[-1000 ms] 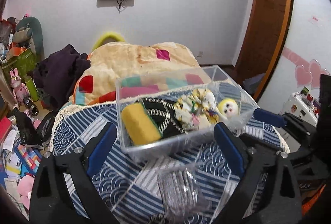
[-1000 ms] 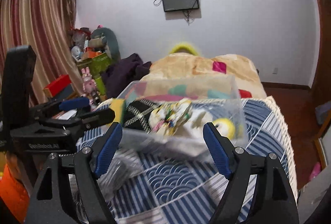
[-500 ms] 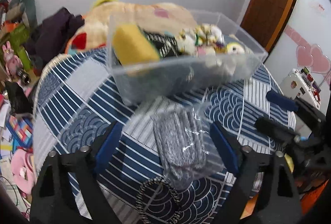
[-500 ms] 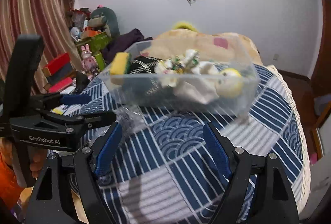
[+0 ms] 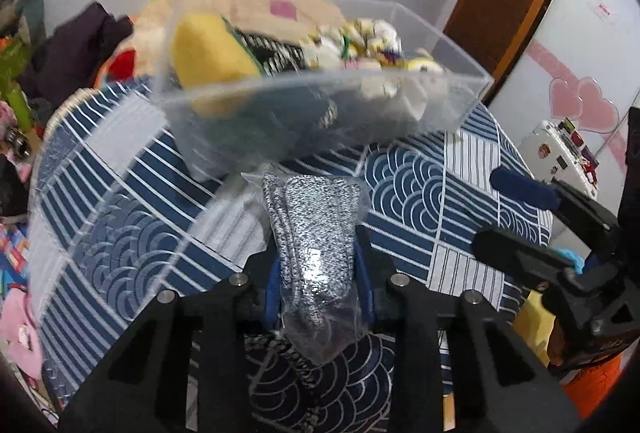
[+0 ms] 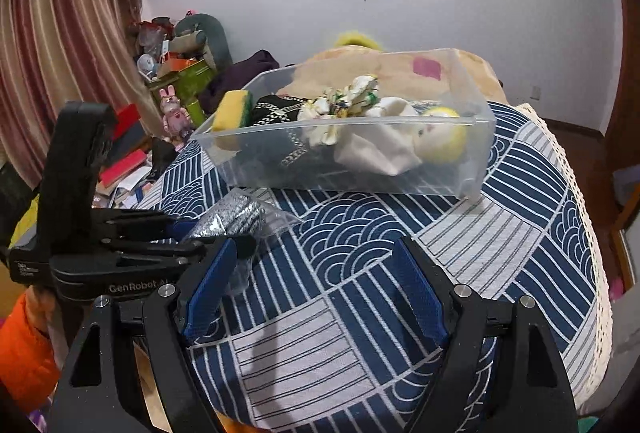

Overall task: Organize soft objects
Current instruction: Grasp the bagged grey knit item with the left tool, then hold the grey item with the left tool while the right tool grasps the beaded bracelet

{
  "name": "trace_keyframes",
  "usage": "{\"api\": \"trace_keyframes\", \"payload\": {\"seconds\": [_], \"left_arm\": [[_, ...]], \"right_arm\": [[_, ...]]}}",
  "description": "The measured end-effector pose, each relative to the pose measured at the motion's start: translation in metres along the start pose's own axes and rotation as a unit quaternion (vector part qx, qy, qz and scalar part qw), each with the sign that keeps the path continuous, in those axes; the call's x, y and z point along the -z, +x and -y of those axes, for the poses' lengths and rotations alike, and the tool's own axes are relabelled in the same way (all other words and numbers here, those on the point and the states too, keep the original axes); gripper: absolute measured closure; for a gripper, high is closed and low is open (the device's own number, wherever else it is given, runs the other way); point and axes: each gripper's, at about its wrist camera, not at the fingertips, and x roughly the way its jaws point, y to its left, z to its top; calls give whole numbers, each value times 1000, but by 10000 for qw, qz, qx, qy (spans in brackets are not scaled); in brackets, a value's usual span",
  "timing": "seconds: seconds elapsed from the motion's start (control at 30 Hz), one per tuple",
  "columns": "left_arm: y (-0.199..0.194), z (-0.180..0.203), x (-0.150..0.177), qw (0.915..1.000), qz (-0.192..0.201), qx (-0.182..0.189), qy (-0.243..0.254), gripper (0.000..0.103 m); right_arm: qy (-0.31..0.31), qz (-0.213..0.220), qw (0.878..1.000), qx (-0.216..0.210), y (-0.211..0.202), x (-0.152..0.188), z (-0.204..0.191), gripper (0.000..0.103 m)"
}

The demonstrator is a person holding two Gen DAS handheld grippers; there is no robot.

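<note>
A bed covered by a navy-and-white patchwork cloth (image 6: 400, 253) of wave and stripe panels carries a clear plastic bin (image 6: 476, 153) at its far middle. Just near of the bin's left end lies a clear bag of grey speckled knitwear (image 5: 316, 229). A beige quilt (image 6: 472, 61) is heaped beyond.

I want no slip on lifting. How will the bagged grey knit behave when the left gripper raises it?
The bag is thin, glossy film, so it may slip between the left gripper fingers, which have just closed on it. The knit inside looks soft, so the ends will probably sag. It seems light.
</note>
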Motion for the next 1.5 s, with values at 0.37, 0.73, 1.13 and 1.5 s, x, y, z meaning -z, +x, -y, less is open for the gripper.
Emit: {"api": "trace_keyframes", "payload": {"seconds": [0.37,0.73,1.13,1.5], "left_arm": [[-87,-26,-12,9916,1173,-410,-349,72],[-103,-38,-9,9885,1332,-450,-553,72],[-101,-36,-12,9876,1406,-445,-534,72],[-100,-28,-34,9843,1652,-447,-438,72]], "right_arm": [[-212,-242,9985,-433,20,0,-27,30],[-607,-1032,9855,-1206,71,14,-75,65],[-788,-879,9864,-1142,75,12,-84,96],[-332,139,9980,-523,25,-34,-30,96]]}}
